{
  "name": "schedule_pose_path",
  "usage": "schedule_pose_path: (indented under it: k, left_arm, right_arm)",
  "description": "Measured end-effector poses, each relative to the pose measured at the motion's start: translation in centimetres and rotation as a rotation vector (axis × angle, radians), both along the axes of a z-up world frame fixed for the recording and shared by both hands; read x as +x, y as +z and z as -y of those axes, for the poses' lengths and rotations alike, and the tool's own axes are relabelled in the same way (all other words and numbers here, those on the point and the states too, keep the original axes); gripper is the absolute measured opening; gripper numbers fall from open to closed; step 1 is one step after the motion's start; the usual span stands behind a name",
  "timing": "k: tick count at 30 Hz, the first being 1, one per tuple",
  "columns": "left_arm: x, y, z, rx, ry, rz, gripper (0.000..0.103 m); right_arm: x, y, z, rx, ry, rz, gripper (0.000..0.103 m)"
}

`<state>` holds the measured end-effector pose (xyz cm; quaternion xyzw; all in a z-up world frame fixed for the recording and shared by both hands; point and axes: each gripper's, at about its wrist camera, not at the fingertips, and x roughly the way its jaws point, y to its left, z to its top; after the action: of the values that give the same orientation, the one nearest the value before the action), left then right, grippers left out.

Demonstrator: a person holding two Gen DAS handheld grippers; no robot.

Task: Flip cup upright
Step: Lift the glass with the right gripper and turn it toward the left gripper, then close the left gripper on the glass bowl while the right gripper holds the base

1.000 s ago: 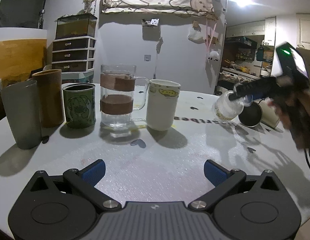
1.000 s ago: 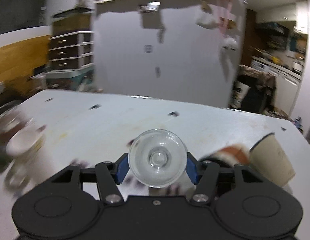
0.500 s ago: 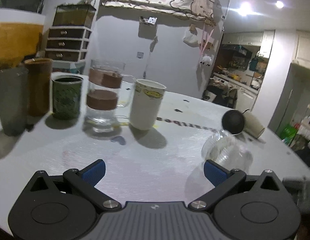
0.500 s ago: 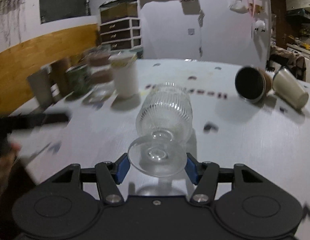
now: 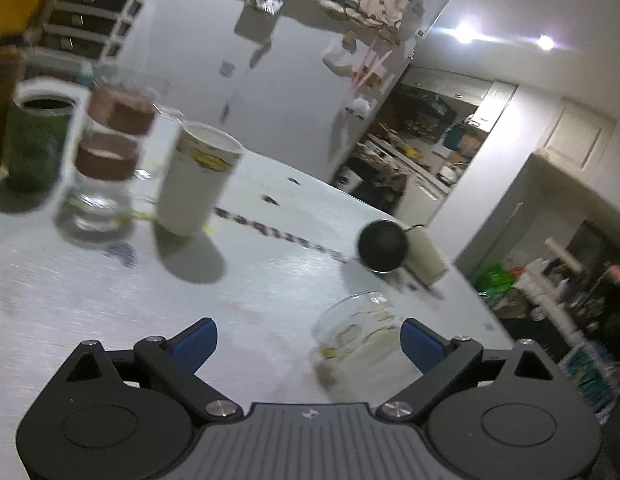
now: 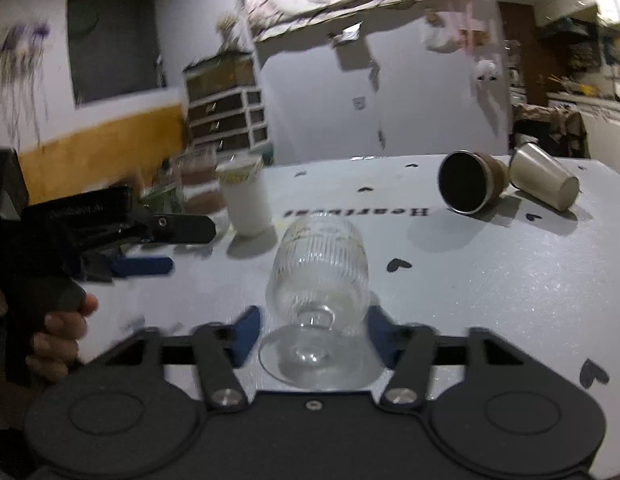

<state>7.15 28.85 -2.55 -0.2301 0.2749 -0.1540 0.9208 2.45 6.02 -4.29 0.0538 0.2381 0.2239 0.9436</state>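
A clear ribbed glass cup (image 6: 320,276) with a round foot lies on its side on the white table (image 6: 510,288), foot toward my right gripper (image 6: 312,330). The right gripper's blue pads stand a little wider than the foot, one on each side, and look slightly apart from it. In the left wrist view the same glass (image 5: 358,332) lies with its mouth showing, just inside the right pad of my open, empty left gripper (image 5: 308,342). The left gripper also shows at the left of the right wrist view (image 6: 150,248).
A white mug (image 5: 198,180), a glass mug with brown bands (image 5: 110,160) and a green cup (image 5: 38,140) stand upright at the back left. A dark metal cup (image 6: 468,186) and a beige paper cup (image 6: 544,180) lie on their sides at the back right.
The right gripper lowered the glass onto the table on its side and its pads have widened off the foot. The left gripper swung right, toward the glass.
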Motion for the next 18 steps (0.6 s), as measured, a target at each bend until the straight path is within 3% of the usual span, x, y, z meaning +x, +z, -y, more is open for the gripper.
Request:
schedule_pose_path:
  k: [8, 14, 18]
  left_arm:
    - [4.5, -1.3, 2.7, -0.105, -0.119, -0.151, 0.094]
    - [7.9, -2.4, 4.8, -0.131, -0.148, -0.243, 0.094]
    - [9.8, -3.7, 5.4, -0.179, -0.176, -0.331, 0.086]
  right_arm:
    - [-0.2, -0.9, 0.5, 0.040, -0.001, 0.012, 0.046]
    - [-0.5, -1.1, 0.6, 0.043, 0.002, 0.027, 0.047]
    - [-0.7, -1.3, 0.6, 0.042, 0.003, 0.037, 0.047]
